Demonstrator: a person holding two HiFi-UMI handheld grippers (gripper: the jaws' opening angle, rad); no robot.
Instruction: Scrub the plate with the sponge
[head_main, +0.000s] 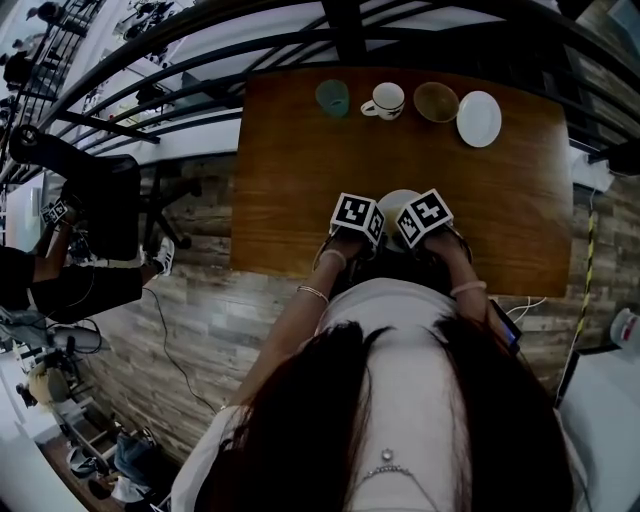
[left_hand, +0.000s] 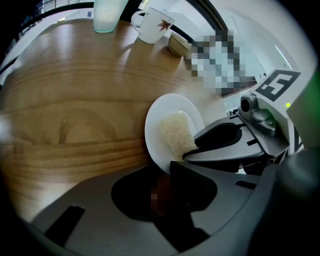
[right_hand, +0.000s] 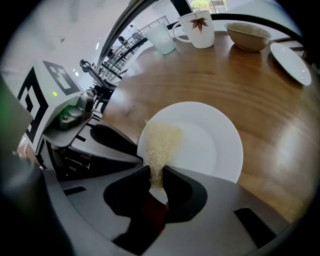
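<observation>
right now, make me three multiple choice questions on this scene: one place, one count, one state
1. Where is the sponge? A on the floor B against the plate C in a drawer
2. How many dishes stand along the table's far edge? A two B four C six
3. The right gripper is A open B shut on the sponge C shut on a fork

1 B: it presses on the plate's white face.
2 B: glass, mug, bowl, small plate.
3 B: its jaws pinch the sponge.
</observation>
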